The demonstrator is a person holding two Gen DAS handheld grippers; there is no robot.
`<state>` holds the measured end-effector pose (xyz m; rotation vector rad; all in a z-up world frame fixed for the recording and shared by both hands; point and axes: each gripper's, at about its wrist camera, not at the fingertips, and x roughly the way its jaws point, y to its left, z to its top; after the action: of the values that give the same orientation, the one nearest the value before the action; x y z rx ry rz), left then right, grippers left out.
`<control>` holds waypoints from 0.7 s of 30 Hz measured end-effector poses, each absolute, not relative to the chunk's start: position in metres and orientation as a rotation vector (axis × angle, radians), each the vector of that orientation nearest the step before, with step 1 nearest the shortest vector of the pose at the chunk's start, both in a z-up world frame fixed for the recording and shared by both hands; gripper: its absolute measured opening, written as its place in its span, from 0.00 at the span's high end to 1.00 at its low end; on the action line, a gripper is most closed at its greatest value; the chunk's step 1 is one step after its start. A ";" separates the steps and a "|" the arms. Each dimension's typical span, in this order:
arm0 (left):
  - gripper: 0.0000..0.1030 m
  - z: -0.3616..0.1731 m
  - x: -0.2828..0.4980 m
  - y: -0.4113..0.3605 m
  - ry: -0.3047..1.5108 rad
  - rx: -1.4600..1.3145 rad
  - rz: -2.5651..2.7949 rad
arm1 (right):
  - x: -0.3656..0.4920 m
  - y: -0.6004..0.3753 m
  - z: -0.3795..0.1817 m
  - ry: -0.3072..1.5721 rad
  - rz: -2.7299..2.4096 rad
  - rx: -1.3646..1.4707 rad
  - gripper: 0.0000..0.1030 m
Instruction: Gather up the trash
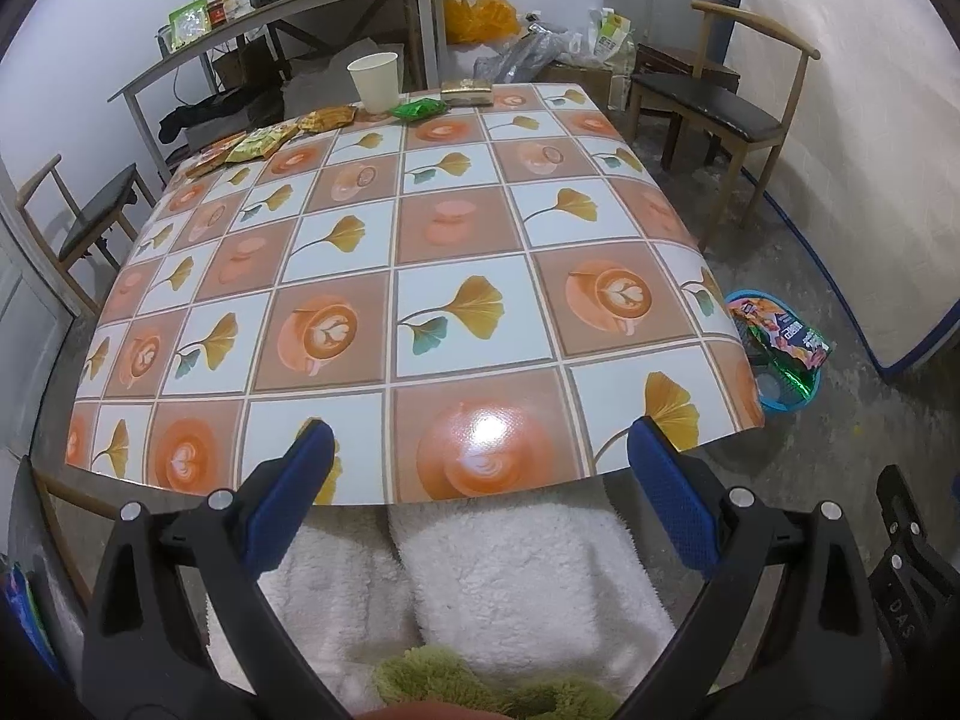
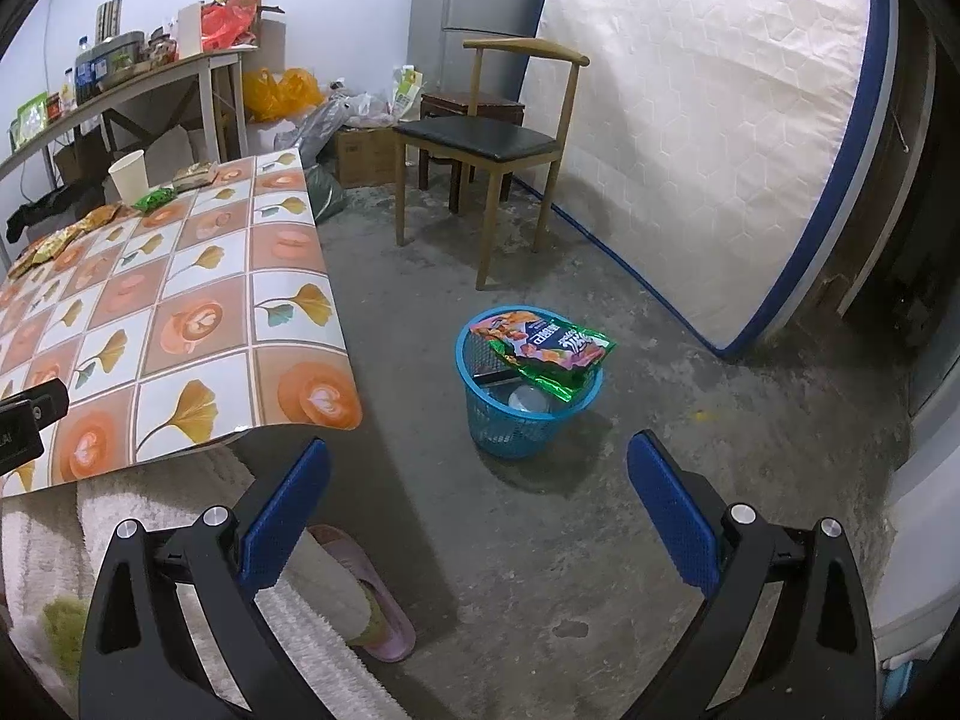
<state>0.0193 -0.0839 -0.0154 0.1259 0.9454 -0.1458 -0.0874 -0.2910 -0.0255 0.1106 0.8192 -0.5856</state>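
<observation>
While both sets of jaws stand wide apart and grip nothing, the left gripper (image 1: 480, 450) hangs over the near edge of the worktop (image 1: 456, 228), whose glossy printed cover alternates squares of latte cups and ginkgo leaves, and the right gripper (image 2: 480, 468) hangs over the rough concrete floor (image 2: 690, 480). Trash lies in a loose row along the worktop's far edge: one white paper cup (image 1: 374, 81) standing upright, one crinkled green wrapper (image 1: 419, 108) beside it, one flat golden packet (image 1: 467, 91) with its long side along the edge, and about three yellow-orange foil wrappers (image 1: 327, 118) trailing toward the left corner, the exact count unclear. On the floor to the right of the worktop stands one round blue plastic mesh basket (image 2: 480, 420). One shiny snack bag (image 2: 543, 345) lies flat across its rim, long axis running left to right, and a pale round lid-like piece (image 2: 528, 401) shows inside.
</observation>
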 end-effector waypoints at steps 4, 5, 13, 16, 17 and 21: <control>0.09 -0.016 0.019 -0.084 0.948 0.128 -0.144 | -0.087 -0.292 -0.025 0.824 -0.585 0.113 0.06; 0.09 -0.015 0.019 -0.085 0.948 0.127 -0.144 | -0.087 -0.293 -0.025 0.823 -0.585 0.112 0.06; 0.08 -0.016 0.020 -0.084 0.949 0.127 -0.144 | -0.089 -0.293 -0.024 0.811 -0.591 0.106 0.06; 0.09 -0.016 0.020 -0.083 0.949 0.127 -0.144 | -0.090 -0.292 -0.023 0.808 -0.592 0.104 0.06; 0.08 -0.016 0.020 -0.084 0.951 0.127 -0.144 | -0.090 -0.292 -0.023 0.808 -0.592 0.103 0.06; 0.08 -0.017 0.019 -0.083 0.951 0.127 -0.145 | -0.090 -0.292 -0.023 0.807 -0.592 0.104 0.06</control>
<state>0.0193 -0.0832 -0.0166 0.1272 0.9508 -0.1453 -0.0899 -0.2920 -0.0228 0.1040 0.8073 -0.5917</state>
